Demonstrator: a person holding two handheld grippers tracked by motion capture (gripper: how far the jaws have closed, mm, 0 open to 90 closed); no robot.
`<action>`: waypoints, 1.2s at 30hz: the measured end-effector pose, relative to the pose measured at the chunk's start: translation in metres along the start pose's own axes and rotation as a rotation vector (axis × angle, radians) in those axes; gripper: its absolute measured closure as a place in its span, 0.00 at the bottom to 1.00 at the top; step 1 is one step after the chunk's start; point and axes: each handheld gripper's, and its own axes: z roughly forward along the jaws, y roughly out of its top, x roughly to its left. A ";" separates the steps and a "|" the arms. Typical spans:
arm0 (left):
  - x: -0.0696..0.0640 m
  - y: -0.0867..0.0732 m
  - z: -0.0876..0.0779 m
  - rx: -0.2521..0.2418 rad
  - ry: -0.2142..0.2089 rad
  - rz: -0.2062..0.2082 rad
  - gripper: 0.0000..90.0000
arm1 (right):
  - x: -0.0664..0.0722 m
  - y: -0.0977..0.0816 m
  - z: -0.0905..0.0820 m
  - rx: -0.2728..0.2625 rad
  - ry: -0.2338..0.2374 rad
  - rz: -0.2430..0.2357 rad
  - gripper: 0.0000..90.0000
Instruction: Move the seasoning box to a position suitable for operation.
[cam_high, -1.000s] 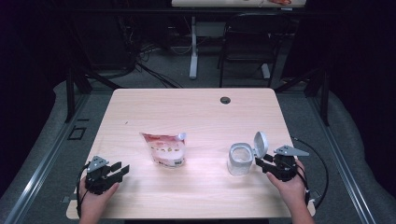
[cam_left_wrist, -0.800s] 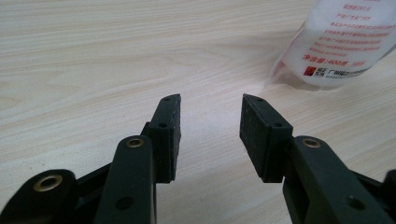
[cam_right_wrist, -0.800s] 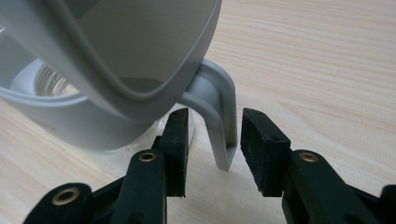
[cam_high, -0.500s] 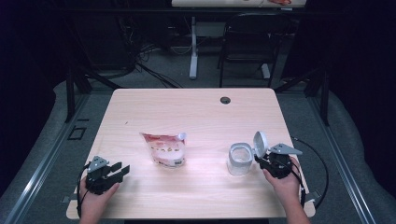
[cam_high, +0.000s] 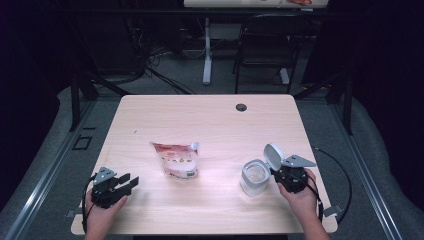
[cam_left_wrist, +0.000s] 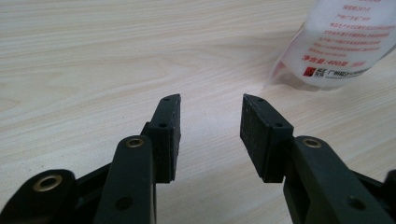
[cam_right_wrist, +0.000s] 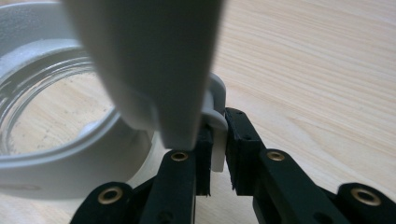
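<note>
Jar: is being kept upright on the table near its right front, mouth open, glass body clear and seemingly empty, with the white hinged lid standing raised at its right side

Right gripper: is being pinched on a thin white tab at the hinge side of the lid; its jaws have just been closing and are now narrow, with that tab between the pads

Left gripper: is being held wide with nothing between the pads, low over bare wood at the front left, well apart from the jar

Pouch: is lying flat near the table's middle, spout cap toward the far right corner, untouched; its printed back is being seen at the upper right of the left gripper view

Risk, tipping: the jar is being steadied by nothing else, so a sideways pull on the lid tab is likely to drag or topple it

Risk, slipping: very little plastic is being gripped, so the tab may be squeezed out from the pads and the lid may snap down

Risk, hinge: the thin hinge is being loaded by the grip, and twisting may bend or crack it

Risk, pouch: if it is being poured later, a closed or half-raised lid would be blocking the mouth
</note>
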 end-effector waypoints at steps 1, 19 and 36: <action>0.000 0.000 0.000 0.001 0.001 0.000 0.65 | 0.001 0.000 0.000 -0.003 0.001 -0.001 0.91; 0.000 0.000 0.000 0.002 0.003 0.003 0.65 | 0.026 0.005 0.007 -0.005 0.079 -0.076 0.91; -0.001 0.000 0.000 0.003 0.002 0.001 0.65 | 0.022 0.001 0.005 -0.030 0.154 -0.024 0.83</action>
